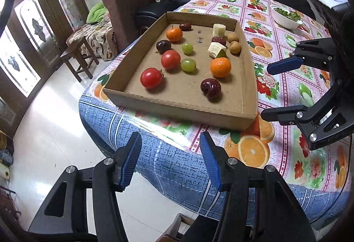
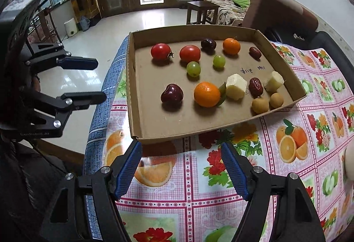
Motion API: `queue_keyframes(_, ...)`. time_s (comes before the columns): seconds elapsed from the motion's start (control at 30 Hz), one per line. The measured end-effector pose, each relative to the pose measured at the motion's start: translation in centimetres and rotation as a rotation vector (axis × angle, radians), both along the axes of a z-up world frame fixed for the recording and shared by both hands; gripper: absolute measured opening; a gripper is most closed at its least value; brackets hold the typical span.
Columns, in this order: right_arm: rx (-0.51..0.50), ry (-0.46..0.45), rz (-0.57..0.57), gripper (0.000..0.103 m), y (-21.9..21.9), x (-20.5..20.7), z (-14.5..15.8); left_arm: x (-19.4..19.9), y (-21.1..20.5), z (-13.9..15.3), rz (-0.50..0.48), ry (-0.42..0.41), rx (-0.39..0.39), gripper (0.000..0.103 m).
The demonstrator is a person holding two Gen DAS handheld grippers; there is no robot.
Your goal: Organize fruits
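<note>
Right wrist: cardboard tray [image 2: 141,131] beyond hand-held gripper [image 2: 181,166].

Handwriting [image 2: 247,70] on the cardboard tray's floor too small to read; pale round object [image 2: 350,163] cut by right edge.

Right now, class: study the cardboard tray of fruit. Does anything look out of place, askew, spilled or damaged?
Nothing is spilled or damaged. The fruit lies loose and unsorted in the cardboard tray: tomatoes, grapes and oranges are mixed. The tray sits askew to the tablecloth checks, near the table's edge.
</note>
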State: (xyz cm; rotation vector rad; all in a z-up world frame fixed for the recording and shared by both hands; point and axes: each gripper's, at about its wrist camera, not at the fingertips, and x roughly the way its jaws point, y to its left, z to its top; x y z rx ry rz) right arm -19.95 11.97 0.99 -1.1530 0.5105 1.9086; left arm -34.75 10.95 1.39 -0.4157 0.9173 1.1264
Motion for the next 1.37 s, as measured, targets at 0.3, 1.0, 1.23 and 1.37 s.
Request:
queue_keyframes(0.3, 0.001, -0.017, 0.012, 0.075, -0.14, -0.35, -0.05, -0.03, -0.11, 0.38, -0.006, 0.000, 0.003, 0.053)
queue_keyframes(1.0, 0.003, -0.017, 0.026, 0.075, 0.12, -0.61, 0.05, 0.18, 0.14, 0.35, -0.008, 0.007, -0.011, 0.054)
queue_keyframes(1.23, 0.003, -0.014, 0.026, 0.075, 0.27, -0.56, -0.02, 0.19, 0.22, 0.43, 0.008, 0.017, 0.020, 0.053)
queue_keyframes(1.37, 0.013, -0.003, 0.018, 0.075, 0.15, -0.36, 0.10, 0.23, 0.54, 0.55, 0.011, 0.008, 0.013, 0.053)
